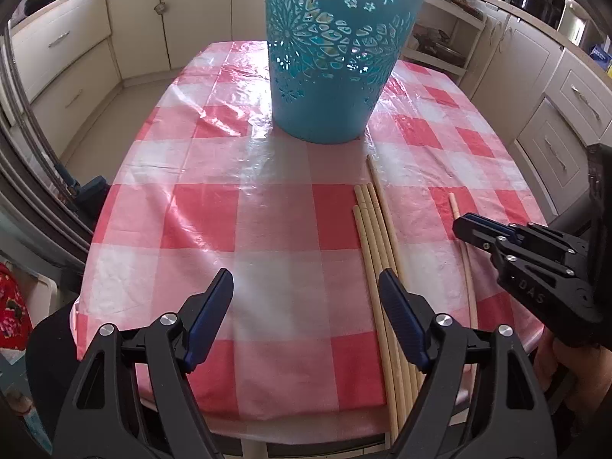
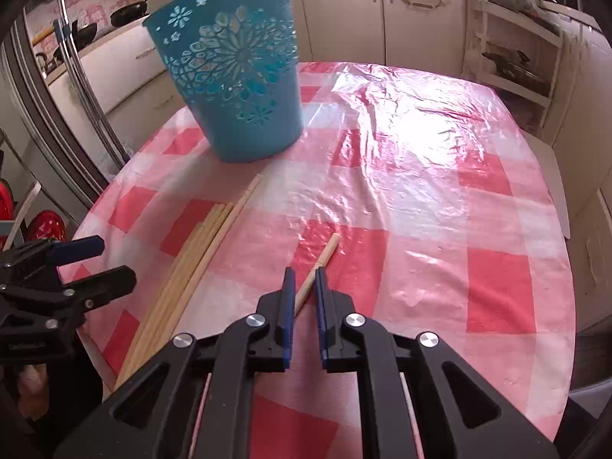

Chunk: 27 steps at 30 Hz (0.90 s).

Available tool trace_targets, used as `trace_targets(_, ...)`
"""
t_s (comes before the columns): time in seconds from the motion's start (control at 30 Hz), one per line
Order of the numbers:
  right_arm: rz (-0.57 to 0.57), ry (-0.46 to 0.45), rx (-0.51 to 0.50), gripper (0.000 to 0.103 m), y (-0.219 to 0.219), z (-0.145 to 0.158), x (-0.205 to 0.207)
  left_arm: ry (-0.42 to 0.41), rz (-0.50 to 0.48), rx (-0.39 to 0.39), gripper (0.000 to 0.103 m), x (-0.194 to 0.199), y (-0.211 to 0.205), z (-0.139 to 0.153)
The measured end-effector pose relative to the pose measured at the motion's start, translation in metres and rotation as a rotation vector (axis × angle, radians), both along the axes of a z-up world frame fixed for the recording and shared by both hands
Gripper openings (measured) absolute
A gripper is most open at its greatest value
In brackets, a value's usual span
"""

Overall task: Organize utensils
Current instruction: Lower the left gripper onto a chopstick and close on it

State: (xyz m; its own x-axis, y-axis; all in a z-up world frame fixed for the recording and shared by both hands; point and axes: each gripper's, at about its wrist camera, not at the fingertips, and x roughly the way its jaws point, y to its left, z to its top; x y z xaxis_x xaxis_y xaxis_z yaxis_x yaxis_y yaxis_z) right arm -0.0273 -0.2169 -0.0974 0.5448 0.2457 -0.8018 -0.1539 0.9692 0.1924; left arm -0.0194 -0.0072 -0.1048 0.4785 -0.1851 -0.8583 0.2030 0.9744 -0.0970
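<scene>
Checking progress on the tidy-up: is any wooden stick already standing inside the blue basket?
Cannot tell: the blue basket's inside is hidden in both views, while the bundle of sticks and the single stick lie on the table.

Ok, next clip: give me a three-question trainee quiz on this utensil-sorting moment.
1. True or false: the teal basket lies on its side.
2. Which gripper has the lone wooden stick between its fingers: A left gripper, B right gripper?
3. Fill in: the bundle of wooden sticks lies on the ____ tablecloth.

Key: 1 false, it stands upright. 2 B, though the jaws are not quite shut on it. 3 red-and-white checked.
</scene>
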Motion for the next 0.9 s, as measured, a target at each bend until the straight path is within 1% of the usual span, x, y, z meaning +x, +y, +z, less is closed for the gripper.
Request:
trace_targets(0.07,-0.012,-0.003,0.040,0.011,-0.005,0.000,0.000,0.012,-0.002,0.021,0.074,0.005,-0.007,-0.006)
trace_targets(0.2,-0.011,-0.016,0.070,0.012,-0.006,-0.001,0.001,0.019,-0.002,0.061,0.074,0.012,-0.014,-0.012)
trace_targets(0.27,-0.014,-0.018,0.090,0.012,-0.008,-0.002,0.001,0.019,0.001,0.061,0.074,0.014,-0.015,-0.012)
trace_targets(0.47,-0.017,-0.018,0.122,0.012,-0.012,-0.003,-0.001,0.014,-0.004,0.116,0.074,0.019,-0.022,-0.015)
trace_targets(0.63,-0.016,-0.020,0.132,0.015,-0.012,-0.003,-0.002,0.008,-0.009,0.123,0.074,0.020,-0.026,-0.015)
trace_targets(0.7,-0.011,-0.021,0.136,0.018,-0.012,-0.003,-0.002,-0.002,-0.019,0.122,0.071,0.020,-0.026,-0.015)
trace_targets(0.77,-0.003,-0.024,0.136,0.022,-0.011,-0.002,-0.003,-0.016,-0.045,0.119,0.060,0.019,-0.026,-0.014)
trace_targets(0.8,0.002,-0.027,0.135,0.025,-0.009,-0.002,-0.003,-0.022,-0.061,0.118,0.057,0.019,-0.027,-0.014)
trace_targets(0.87,0.010,-0.031,0.129,0.028,-0.007,-0.002,-0.003,-0.031,-0.090,0.115,0.043,0.020,-0.029,-0.013)
trace_targets(0.9,0.014,-0.034,0.125,0.030,-0.005,-0.001,-0.003,-0.034,-0.106,0.113,0.040,0.020,-0.031,-0.012)
